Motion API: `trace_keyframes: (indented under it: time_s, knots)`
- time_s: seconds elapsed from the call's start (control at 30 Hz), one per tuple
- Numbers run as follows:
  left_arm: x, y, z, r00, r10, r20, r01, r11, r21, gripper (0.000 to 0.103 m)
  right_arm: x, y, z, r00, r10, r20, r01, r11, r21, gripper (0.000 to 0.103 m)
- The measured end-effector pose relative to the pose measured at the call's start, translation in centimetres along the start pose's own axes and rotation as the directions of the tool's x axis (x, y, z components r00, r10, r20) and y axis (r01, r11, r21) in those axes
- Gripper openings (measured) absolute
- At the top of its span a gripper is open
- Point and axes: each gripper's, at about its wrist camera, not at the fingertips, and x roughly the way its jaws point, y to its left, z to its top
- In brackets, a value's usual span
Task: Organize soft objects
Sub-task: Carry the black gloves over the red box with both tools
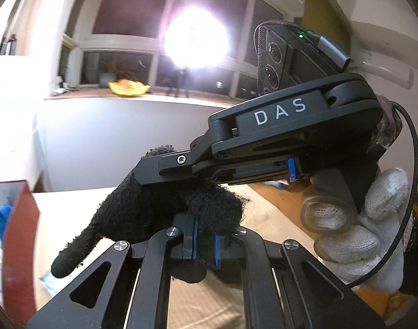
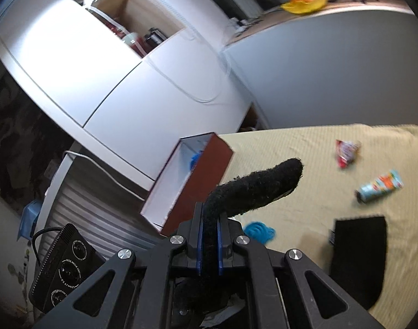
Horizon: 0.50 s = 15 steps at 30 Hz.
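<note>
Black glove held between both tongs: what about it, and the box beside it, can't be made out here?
- Black glove: left wrist view, the right tongs cover its upper part; its cuff is hidden behind the left tongs.
- Box: right wrist view, only a blue scrap shows inside; the near wall hides the rest.
- Box: left wrist view, cut off by the left edge, blurred.

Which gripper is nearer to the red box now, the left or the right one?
Probably left: the red box fills the left gripper's near view. From the right gripper, shut on the black glove, it sits further ahead.
</note>
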Motion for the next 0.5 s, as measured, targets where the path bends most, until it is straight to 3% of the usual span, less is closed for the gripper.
trace_keyframes:
  time_s: [0.27,0.5]
  knots:
    - [-4.3,5.8,0.3,0.988,0.149,0.037,-0.147,0.988,-0.05,0.007,6.6,5.7,3.3,0.995,0.066,-0.074,-0.073,0.992,-0.099,0.007]
    - [-8.2,10.7,-0.1,0.957,0.284,0.05,-0.279,0.955,-0.098,0.007,13.3,11.2,5.2,0.98,0.12,-0.156,-0.146,0.975,-0.169,0.007]
